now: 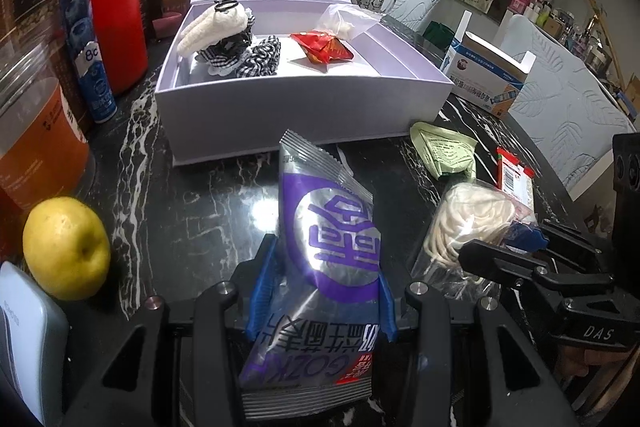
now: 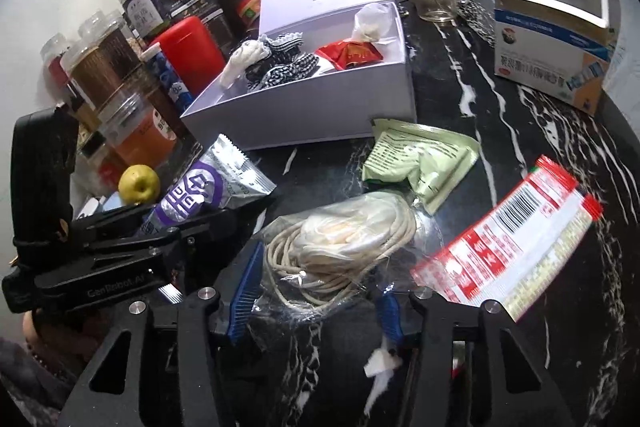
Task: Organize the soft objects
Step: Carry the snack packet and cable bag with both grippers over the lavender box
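my left gripper has its jaws closed onto the purple-and-silver snack packet, blue pads pressing both sides; the packet stands up between the fingers above the black marble table. my right gripper sits with its jaws parted around the clear bag of white cord, a blue pad at each edge of the plastic; i cannot tell if it is actually pinching, and the bag rests on the table. in the left wrist view the open white box is at 12 o'clock from the packet, and it already holds a white knit piece, black-and-white gingham scrunchies, a red packet and a small clear bag. a green sachet lies at 1 o'clock from the cord bag, just in front of the box; a red-and-white packet lies at 3 o'clock. a yellow apple sits at 9 o'clock of the left gripper.
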A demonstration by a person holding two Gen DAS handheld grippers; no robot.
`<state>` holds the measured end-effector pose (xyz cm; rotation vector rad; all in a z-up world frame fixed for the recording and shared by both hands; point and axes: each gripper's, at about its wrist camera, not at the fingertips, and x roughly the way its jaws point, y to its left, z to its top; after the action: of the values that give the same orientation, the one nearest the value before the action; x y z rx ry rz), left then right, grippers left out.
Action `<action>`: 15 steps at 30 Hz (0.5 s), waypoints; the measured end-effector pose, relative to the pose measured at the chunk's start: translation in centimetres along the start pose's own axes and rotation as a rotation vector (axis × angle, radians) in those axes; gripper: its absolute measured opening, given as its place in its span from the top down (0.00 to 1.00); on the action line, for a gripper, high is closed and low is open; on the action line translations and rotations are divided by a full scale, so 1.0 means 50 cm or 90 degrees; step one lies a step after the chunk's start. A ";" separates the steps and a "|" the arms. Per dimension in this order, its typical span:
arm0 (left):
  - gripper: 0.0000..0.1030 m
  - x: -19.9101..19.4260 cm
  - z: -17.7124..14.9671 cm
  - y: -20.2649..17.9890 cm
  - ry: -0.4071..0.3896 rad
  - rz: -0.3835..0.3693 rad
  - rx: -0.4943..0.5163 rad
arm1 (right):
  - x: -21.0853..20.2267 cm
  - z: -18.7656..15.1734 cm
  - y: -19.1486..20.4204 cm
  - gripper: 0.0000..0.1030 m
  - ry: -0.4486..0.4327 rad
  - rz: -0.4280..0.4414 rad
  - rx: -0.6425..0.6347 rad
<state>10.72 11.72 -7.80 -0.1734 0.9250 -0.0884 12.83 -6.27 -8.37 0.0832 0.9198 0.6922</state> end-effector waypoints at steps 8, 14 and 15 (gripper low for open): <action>0.58 -0.012 -0.015 -0.011 0.013 -0.016 -0.001 | -0.034 -0.022 -0.011 0.51 -0.008 0.040 0.021; 0.58 -0.030 -0.019 -0.037 0.019 -0.052 0.011 | -0.058 -0.035 -0.004 0.51 -0.013 0.041 0.016; 0.58 -0.035 -0.019 -0.042 0.016 -0.055 0.015 | -0.062 -0.036 -0.004 0.51 -0.015 0.043 0.015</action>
<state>8.89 9.80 -6.58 -0.1905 0.9417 -0.1824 10.31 -8.62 -7.34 0.1435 0.9059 0.7408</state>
